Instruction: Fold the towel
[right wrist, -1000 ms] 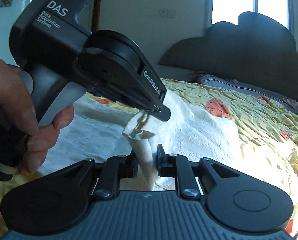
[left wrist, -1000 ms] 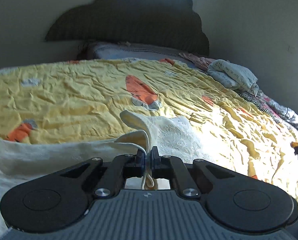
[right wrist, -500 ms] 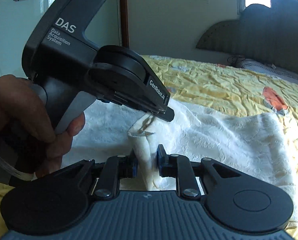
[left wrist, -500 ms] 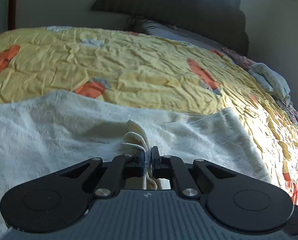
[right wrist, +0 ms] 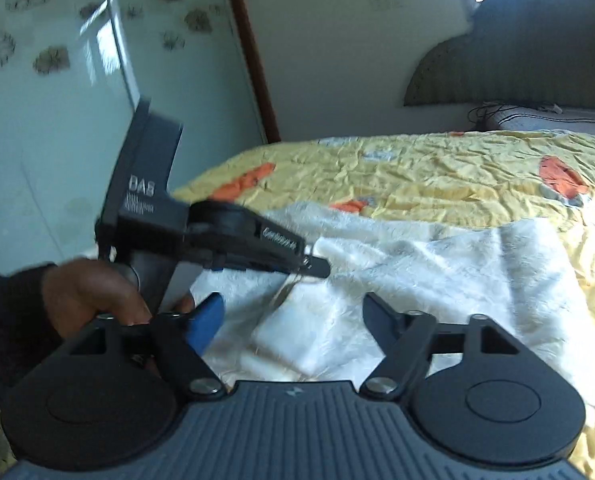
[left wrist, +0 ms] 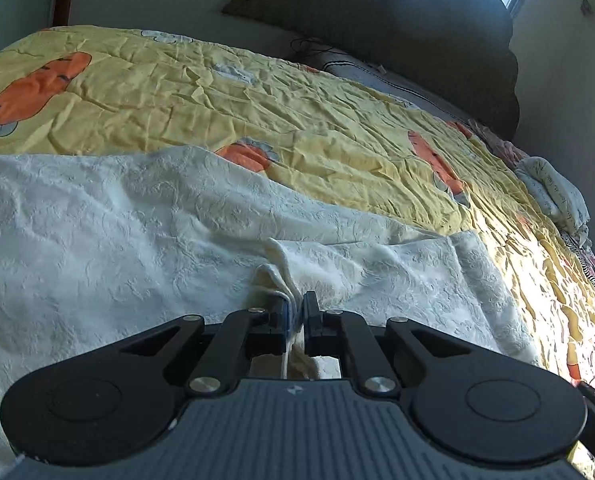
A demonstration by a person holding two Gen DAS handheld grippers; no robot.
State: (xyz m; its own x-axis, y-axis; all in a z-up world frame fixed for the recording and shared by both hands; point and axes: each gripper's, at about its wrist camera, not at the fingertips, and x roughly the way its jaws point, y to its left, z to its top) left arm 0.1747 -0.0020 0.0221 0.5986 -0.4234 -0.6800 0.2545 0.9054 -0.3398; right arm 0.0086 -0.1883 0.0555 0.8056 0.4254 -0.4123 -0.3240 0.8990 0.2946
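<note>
Cream embossed cotton towel (left wrist: pixel 145 240), limp and light, stays bunched in the clamped left gripper (left wrist: pixel 295 312) near the bed's near edge, best held by its corners, while the right gripper (right wrist: pixel 293 320), jaws just opening wide, holds nothing.

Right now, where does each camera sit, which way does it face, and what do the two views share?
Left wrist: on the left hand-held gripper, looking over the white towel and yellow bedspread toward the headboard; its jaws pinch a towel edge.
Right wrist: on the right hand-held gripper, jaws just opened, towel loose between them; shows the left hand-held gripper, a hand and dark sleeve.
Shared: towel, bedspread, headboard.
</note>
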